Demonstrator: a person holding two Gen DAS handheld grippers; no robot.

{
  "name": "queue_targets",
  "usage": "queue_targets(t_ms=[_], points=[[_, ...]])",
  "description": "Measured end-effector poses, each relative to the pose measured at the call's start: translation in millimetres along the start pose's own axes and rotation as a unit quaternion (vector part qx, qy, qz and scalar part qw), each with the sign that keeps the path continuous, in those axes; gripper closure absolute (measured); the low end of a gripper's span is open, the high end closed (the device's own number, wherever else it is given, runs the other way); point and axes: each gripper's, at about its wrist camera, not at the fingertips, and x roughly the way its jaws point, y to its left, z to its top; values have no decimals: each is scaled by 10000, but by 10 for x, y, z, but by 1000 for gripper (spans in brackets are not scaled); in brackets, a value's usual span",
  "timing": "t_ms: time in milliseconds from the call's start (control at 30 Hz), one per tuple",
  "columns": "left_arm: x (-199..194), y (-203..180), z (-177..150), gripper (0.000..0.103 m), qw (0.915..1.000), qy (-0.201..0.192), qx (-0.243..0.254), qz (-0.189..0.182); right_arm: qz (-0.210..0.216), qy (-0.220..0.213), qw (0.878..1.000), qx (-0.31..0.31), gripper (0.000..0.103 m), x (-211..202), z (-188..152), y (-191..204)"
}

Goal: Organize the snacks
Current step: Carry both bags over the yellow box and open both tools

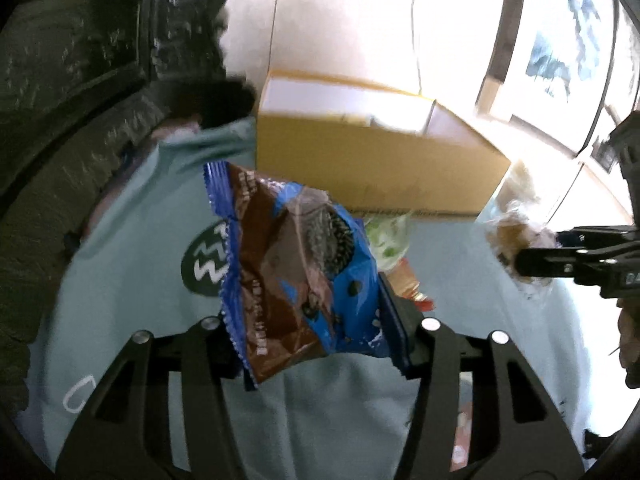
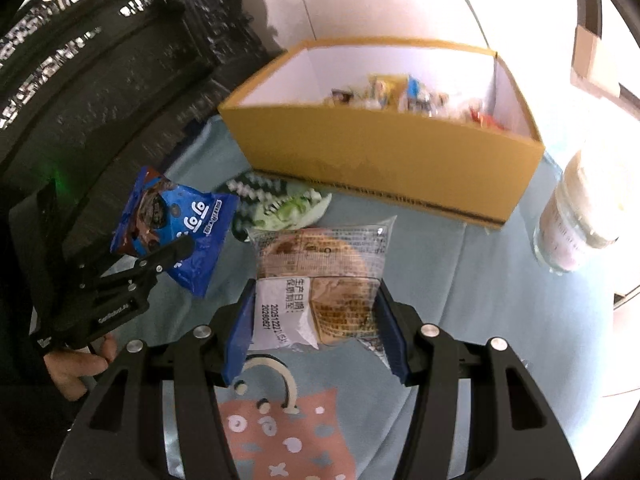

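A counter under a pale blue cloth point(image 2: 460, 288) carried an open yellow cardboard box point(image 2: 384, 168) of snacks at its far side. Nearer, the right gripper point(image 2: 316, 320) clamped a clear-wrapped round bun point(image 2: 320, 272) between its blue pads. To its left, the left gripper point(image 1: 312, 320) held a blue cookie packet point(image 1: 296, 264). A green-and-white packet point(image 2: 280, 204) lay between them and the box.

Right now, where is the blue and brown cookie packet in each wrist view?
Left wrist view: the blue and brown cookie packet fills the centre, clamped in the left gripper, in front of the box.
Right wrist view: the packet is at left of centre, held off the cloth.
Shared landmark: the open yellow cardboard box stands behind the packet in both.
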Motion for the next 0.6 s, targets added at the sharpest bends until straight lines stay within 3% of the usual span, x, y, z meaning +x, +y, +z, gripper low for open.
queue_targets(t_ms=[267,600], points=[[-523,-289,645,49,9947,-972,63,-342,17,-708,9975,-51,47,-605,361,-3],[-567,-649,1910,49,9851,-1598,275,-573,-330,-1613,9861,-223,47,-1390,1453,-184]])
